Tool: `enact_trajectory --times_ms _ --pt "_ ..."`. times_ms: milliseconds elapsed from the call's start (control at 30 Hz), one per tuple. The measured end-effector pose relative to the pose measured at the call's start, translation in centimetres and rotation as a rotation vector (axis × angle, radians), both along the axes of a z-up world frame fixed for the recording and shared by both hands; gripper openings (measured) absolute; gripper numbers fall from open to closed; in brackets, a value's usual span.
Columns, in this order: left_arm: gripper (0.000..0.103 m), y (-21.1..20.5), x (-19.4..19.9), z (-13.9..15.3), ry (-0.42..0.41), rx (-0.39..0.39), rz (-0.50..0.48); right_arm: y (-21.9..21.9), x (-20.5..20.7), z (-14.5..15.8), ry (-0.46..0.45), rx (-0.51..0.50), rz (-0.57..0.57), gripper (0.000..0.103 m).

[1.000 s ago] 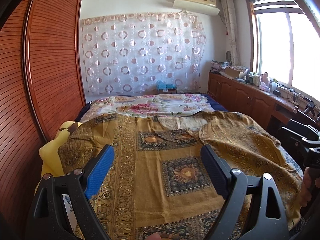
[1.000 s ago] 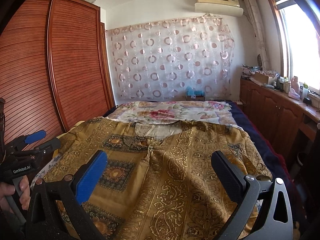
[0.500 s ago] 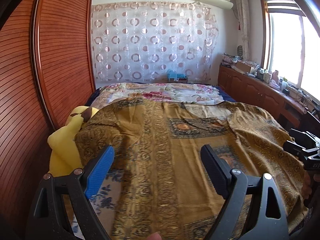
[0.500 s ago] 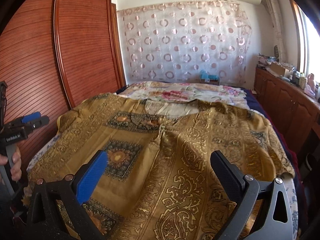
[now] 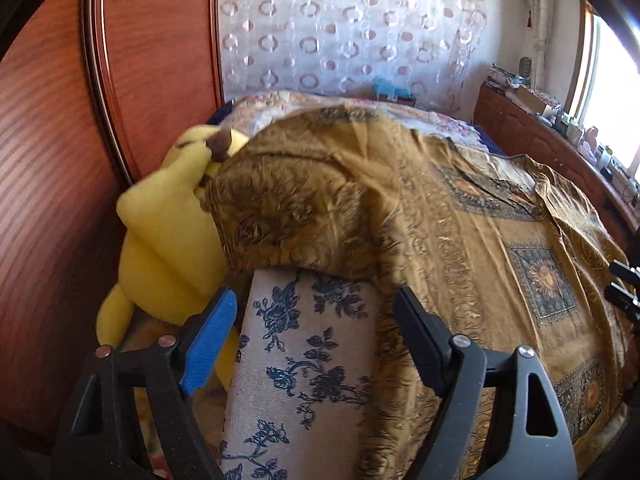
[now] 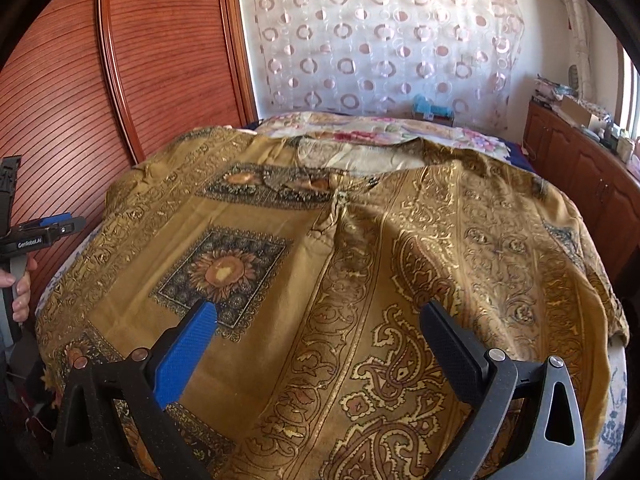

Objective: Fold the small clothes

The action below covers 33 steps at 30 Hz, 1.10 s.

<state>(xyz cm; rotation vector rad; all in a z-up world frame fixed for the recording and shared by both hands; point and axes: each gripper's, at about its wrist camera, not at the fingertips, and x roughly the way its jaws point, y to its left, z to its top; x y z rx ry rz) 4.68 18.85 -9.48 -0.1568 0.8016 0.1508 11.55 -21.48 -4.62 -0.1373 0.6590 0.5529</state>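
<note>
Gold patterned garment [image 6: 360,264]: spread flat across bed [image 5: 304,360], one edge draped over yellow plush toy [image 5: 168,240]. Left hand-held gripper [image 5: 316,332]: released, empty. Right hand-held gripper [image 6: 320,340]: released, above garment.

The only lettering in either view is small white print on the black body of the left gripper [image 6: 44,232], seen from the right wrist camera at the far left edge, beside the gold patterned garment [image 6: 320,280]. It reads roughly "GenRobot.AI"; the letters are tiny and slightly blurred, so the exact spelling is uncertain. The print sits on the side bar of that gripper, just below its blue pad and above the hand [image 6: 20,288] gripping the handle. Nothing legible appears in the left wrist view. Boxes and bottles on the sideboard [image 6: 580,152], right of the garment, are too small to read.
</note>
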Motion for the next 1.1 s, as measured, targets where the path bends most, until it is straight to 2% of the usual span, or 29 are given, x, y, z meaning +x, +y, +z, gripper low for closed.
enact_trajectory --times_ms 167,300,467,600,633,667,700,800,900,1100 --pt "0.071 1.8 1.1 -1.1 0.018 -0.157 0.002 -0.1 0.0 0.4 0.010 -0.008 -0.003 0.101" --pt "0.063 2.6 2.4 -1.7 0.028 -0.273 0.012 0.4 0.4 -0.4 -0.005 0.000 -0.006 0.101" --pt "0.063 3.3 3.7 -2.1 0.037 -0.343 0.020 0.6 0.2 -0.5 -0.012 0.004 -0.009 0.101" --pt "0.053 4.1 4.5 -2.3 0.027 -0.411 0.030 0.5 0.2 -0.6 -0.016 0.005 -0.008 0.101" --pt "0.051 4.2 4.6 -2.3 0.024 -0.417 0.033 0.5 0.2 -0.6 -0.016 0.006 -0.008 0.101" --pt "0.045 4.4 4.7 -2.4 0.022 -0.416 0.039 0.5 0.2 -0.6 -0.016 0.007 -0.010 0.101" --pt "0.034 4.6 4.8 -2.4 0.023 -0.413 0.051 0.4 0.2 -0.6 -0.015 0.007 -0.010 0.101" --pt "0.015 4.9 4.9 -2.6 0.019 -0.421 0.063 0.4 0.2 -0.6 -0.015 0.007 -0.008 0.101" --pt "0.007 4.6 4.7 -2.1 0.001 -0.369 0.061 0.4 0.2 -0.6 -0.016 0.007 -0.008 0.101" --pt "0.006 2.9 4.1 1.8 -0.090 -0.237 0.032 0.4 0.2 -0.6 -0.017 0.005 -0.009 0.101"
